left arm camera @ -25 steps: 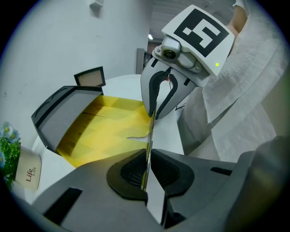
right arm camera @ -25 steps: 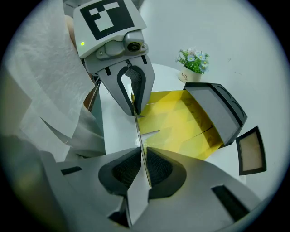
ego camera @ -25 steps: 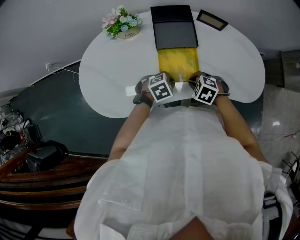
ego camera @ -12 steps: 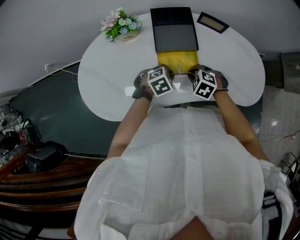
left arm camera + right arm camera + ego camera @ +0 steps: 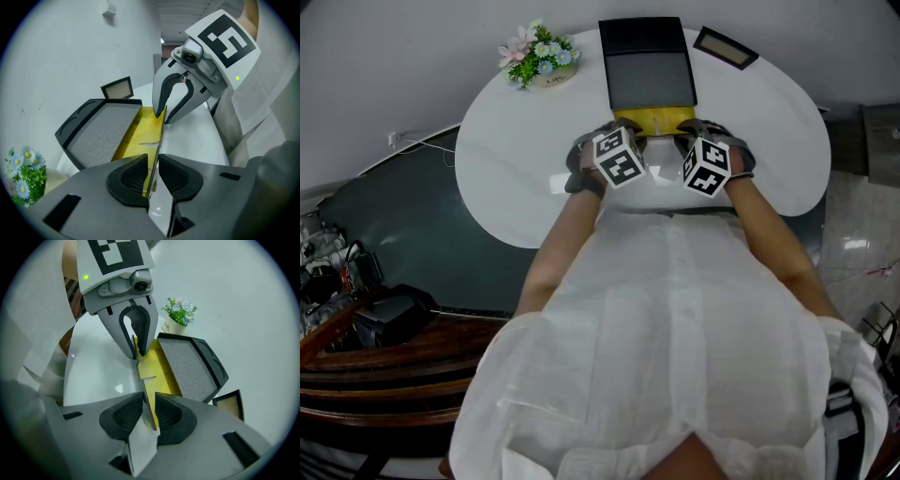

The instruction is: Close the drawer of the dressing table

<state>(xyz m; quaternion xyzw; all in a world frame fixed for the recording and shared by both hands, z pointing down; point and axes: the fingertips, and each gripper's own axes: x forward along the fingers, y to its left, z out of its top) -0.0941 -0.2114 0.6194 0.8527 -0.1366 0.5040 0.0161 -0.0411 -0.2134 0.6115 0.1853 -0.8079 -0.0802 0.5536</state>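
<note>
left gripper [image 5: 152, 174] and right gripper [image 5: 144, 411] jaws have just been opening, pads slightly apart with the yellow-lined drawer [image 5: 654, 117]'s thin front panel [image 5: 157, 140] between them. a yellow sliver shows beyond the fingertips. loosened fingers could slip off, leaving it ajar.

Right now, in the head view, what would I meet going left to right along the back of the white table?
Flower pot → dark grey box → small dark frame.
</note>
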